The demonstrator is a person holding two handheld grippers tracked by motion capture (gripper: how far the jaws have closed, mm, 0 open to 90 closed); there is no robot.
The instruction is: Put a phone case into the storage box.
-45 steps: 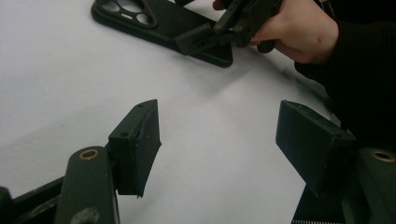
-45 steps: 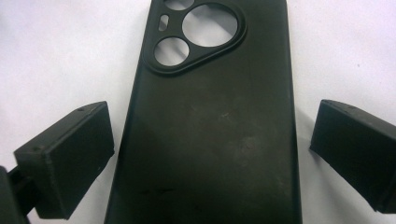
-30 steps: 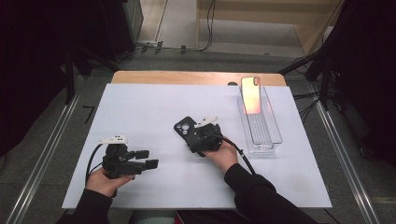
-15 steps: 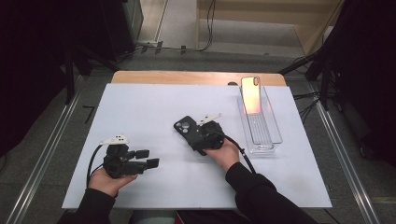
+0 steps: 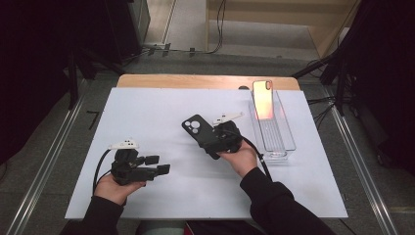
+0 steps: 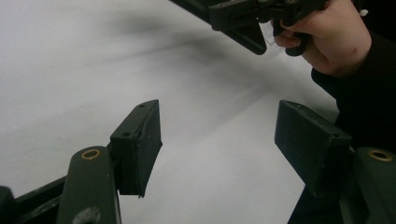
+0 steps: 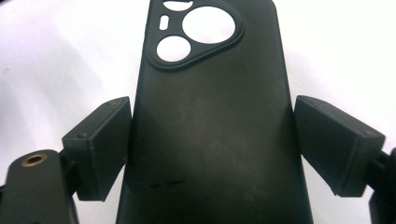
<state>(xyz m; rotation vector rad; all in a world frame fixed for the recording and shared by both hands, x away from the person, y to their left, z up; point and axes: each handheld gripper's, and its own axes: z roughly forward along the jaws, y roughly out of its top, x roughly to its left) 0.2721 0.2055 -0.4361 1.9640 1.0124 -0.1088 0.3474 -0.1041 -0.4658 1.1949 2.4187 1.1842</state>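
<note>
1. High view: the right gripper (image 5: 211,139) has lifted the black phone case (image 5: 196,128) since earlier, its jaws having just closed.
2. Left gripper view: left gripper (image 6: 217,140) jaws spread, nothing between.
3. Right gripper view: jaws pinch the case's long edges; light, flexible, probably slippery, so mid-length edges suit best.

left tongs (image 5: 159,164): jaws wide apart, nothing between | right tongs (image 5: 208,138): jaws just closed, clamping, lifted

White sheet (image 5: 161,112) covers a wooden table (image 5: 195,81). Grey floor (image 5: 54,147) with metal rails (image 5: 41,171) each side, cables (image 5: 215,29) at back, wooden furniture (image 5: 274,10) behind, dark surroundings.
</note>
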